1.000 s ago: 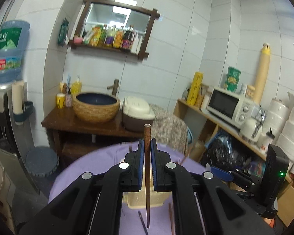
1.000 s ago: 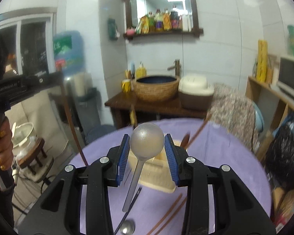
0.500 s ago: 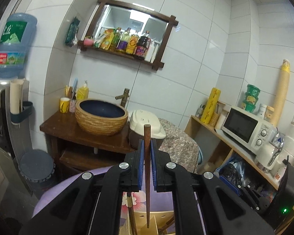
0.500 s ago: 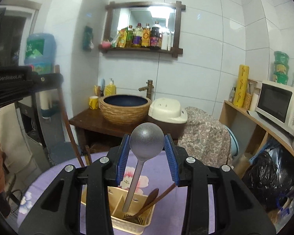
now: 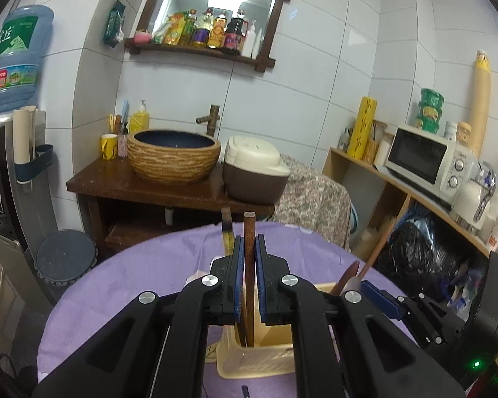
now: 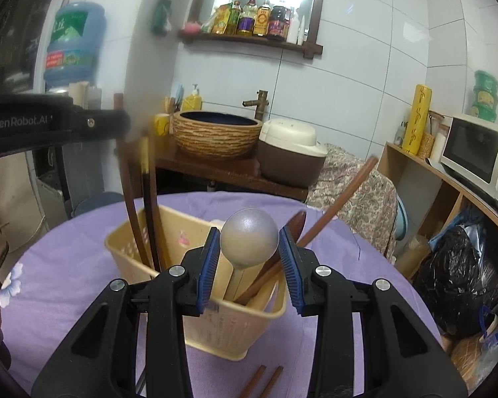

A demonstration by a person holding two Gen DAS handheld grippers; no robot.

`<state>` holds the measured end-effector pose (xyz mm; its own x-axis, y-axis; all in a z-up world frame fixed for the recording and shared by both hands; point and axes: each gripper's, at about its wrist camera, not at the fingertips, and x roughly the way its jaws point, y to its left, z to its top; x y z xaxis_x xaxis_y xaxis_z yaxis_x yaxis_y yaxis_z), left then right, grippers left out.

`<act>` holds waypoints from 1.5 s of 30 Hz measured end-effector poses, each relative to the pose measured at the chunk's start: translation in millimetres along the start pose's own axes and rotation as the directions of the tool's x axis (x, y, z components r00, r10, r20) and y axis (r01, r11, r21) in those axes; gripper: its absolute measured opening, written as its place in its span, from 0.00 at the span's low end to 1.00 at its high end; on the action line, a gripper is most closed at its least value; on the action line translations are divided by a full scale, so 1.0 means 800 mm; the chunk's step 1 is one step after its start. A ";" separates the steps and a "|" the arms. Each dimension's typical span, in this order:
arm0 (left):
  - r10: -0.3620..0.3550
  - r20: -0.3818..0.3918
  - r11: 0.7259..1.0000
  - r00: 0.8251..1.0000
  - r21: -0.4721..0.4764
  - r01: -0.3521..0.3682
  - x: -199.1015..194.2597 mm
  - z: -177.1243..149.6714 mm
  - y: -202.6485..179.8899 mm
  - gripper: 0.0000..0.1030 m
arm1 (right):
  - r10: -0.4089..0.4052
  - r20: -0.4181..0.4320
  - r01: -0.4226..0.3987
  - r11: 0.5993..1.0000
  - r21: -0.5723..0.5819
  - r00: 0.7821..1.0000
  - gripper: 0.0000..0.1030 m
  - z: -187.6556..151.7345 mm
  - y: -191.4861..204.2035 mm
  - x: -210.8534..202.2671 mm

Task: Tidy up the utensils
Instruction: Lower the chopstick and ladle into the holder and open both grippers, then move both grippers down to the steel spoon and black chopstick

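Left gripper [image 5: 248, 278] fingers are clamped on one brown chopstick [image 5: 248, 265], its tip down inside the yellow basket [image 6: 196, 315]. Right gripper [image 6: 249, 265] fingers hold one grey ladle [image 6: 249, 237] by its bowl, handle inside the same basket. Two more chopsticks [image 6: 262, 383] lie by the purple bench's near edge.

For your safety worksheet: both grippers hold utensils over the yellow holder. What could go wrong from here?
1. The left gripper and right gripper work close together and could collide.
2. The spoon descends beside a leaning wooden spoon and may snag.
3. Pushing the chopstick sideways could tip the light holder.
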<state>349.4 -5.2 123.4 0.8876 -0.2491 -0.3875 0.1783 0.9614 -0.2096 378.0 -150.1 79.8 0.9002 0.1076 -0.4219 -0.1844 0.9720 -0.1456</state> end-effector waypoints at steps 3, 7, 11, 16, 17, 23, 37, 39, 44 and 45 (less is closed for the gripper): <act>0.000 -0.017 1.000 1.000 -0.005 0.000 0.006 -0.009 0.004 0.08 | -0.002 -0.010 0.002 1.000 0.000 1.000 0.36 -0.007 -0.001 0.002; -0.002 -0.026 1.000 1.000 -0.005 0.002 0.005 -0.006 0.006 0.08 | -0.003 -0.021 0.004 1.000 0.005 1.000 0.36 -0.011 -0.003 0.005; -0.015 -0.043 1.000 0.999 -0.011 0.014 -0.001 -0.008 0.007 0.13 | 0.002 -0.010 -0.002 1.000 0.004 1.000 0.56 -0.014 -0.002 0.001; -0.016 -0.025 1.000 1.000 -0.015 0.016 -0.029 -0.023 0.012 0.55 | -0.016 0.026 0.016 1.000 -0.003 1.000 0.70 -0.020 0.000 -0.018; -0.015 -0.025 1.000 1.000 -0.013 0.014 -0.033 -0.026 0.012 0.58 | -0.011 0.026 0.011 1.000 0.006 1.000 0.70 -0.023 0.000 -0.025; 0.014 -0.061 1.000 0.998 0.016 -0.013 -0.066 -0.067 0.015 0.74 | 0.065 -0.003 -0.065 0.997 0.034 0.998 0.74 -0.041 0.006 -0.062; 0.096 -0.256 0.995 0.962 0.025 -0.093 -0.099 -0.189 0.044 0.84 | 0.162 -0.137 -0.153 0.985 0.073 0.977 0.83 -0.140 0.035 -0.130; 0.106 -0.276 0.994 0.955 0.020 -0.105 -0.106 -0.208 0.045 0.84 | 0.174 -0.163 -0.161 0.983 0.088 0.971 0.83 -0.157 0.040 -0.133; 0.161 -0.307 0.987 0.938 0.029 -0.160 -0.115 -0.239 0.055 0.84 | 0.155 -0.196 -0.139 0.986 0.094 0.968 0.83 -0.184 0.050 -0.138; 0.170 -0.309 0.985 0.936 0.033 -0.168 -0.116 -0.242 0.057 0.84 | 0.154 -0.202 -0.137 0.986 0.098 0.967 0.83 -0.188 0.052 -0.139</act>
<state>192.6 38.8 -24.2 0.7293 -0.1061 -0.6759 0.0407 0.9929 -0.1119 210.8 -153.3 -14.1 0.7626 0.2120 -0.6111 -0.2664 0.9639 0.0019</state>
